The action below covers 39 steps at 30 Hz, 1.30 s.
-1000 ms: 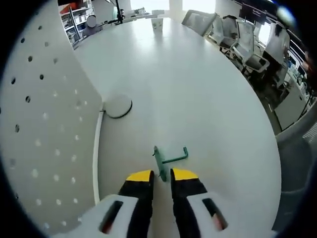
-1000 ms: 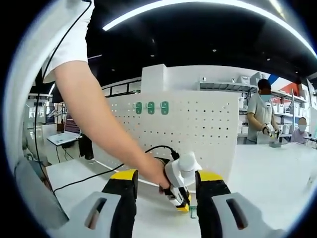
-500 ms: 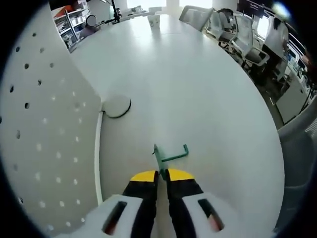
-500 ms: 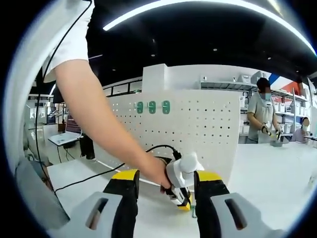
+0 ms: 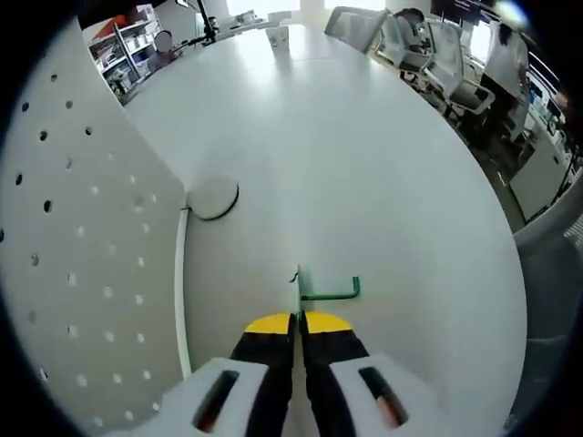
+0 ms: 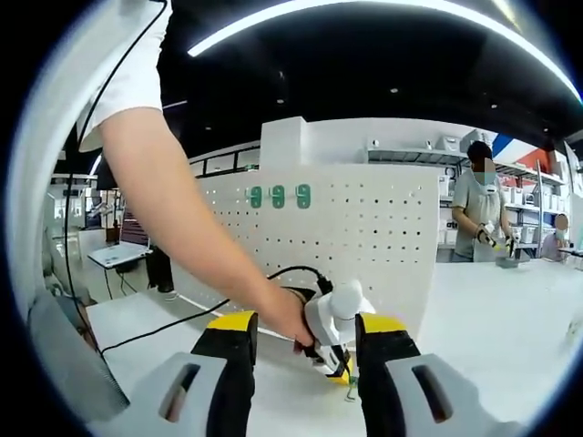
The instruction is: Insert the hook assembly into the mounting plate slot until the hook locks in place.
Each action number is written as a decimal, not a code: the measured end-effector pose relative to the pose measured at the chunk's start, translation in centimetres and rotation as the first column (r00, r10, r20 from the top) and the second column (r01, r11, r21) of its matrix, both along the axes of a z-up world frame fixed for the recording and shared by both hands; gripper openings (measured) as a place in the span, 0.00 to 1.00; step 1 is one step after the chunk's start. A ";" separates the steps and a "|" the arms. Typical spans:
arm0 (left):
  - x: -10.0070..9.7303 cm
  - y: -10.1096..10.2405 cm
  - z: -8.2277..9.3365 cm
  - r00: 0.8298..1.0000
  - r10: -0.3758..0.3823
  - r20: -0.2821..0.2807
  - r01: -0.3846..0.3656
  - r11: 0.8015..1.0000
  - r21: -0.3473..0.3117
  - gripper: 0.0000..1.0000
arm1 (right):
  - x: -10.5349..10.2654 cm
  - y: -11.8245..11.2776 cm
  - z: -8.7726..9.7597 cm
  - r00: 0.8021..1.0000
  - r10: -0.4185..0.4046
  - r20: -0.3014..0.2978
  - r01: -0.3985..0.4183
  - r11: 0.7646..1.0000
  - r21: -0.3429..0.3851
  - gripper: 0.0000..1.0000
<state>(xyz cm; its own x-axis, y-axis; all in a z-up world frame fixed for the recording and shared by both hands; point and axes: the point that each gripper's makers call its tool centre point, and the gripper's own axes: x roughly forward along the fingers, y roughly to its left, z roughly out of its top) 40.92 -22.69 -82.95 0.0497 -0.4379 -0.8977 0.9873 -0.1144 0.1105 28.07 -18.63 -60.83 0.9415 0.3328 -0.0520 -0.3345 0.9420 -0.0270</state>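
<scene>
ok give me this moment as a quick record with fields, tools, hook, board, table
left tool: jaws shut on the green hook's flat end
green hook: arm with its bent tip points away from the pegboard
right tool: jaws open, nothing between them
pegboard: white, standing upright on the table, three green hooks in its top rows
table: white
task state: hook not yet in the board
</scene>
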 end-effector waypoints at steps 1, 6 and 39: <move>0.0 0.0 0.0 1.000 -0.007 0.003 0.007 1.000 -0.001 0.02 | 0.0 -0.1 0.0 1.000 -0.002 0.000 0.002 1.000 0.003 0.41; 0.1 0.0 0.0 1.000 0.010 -0.014 -0.010 1.000 -0.013 0.01 | 0.0 -0.1 0.0 1.000 -0.003 0.000 0.003 1.000 0.005 0.41; 0.7 -0.2 5.1 0.988 0.117 -0.097 -0.142 0.935 -0.324 0.01 | 0.4 -0.3 0.0 1.000 -0.017 -0.005 0.017 0.999 0.038 0.41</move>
<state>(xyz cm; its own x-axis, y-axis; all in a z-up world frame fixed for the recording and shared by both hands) 41.67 -22.92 -77.90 0.0641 -0.7037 -0.7076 0.9979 0.0451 0.0455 28.45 -18.97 -60.82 0.9469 0.3184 -0.0435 -0.3183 0.9479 0.0106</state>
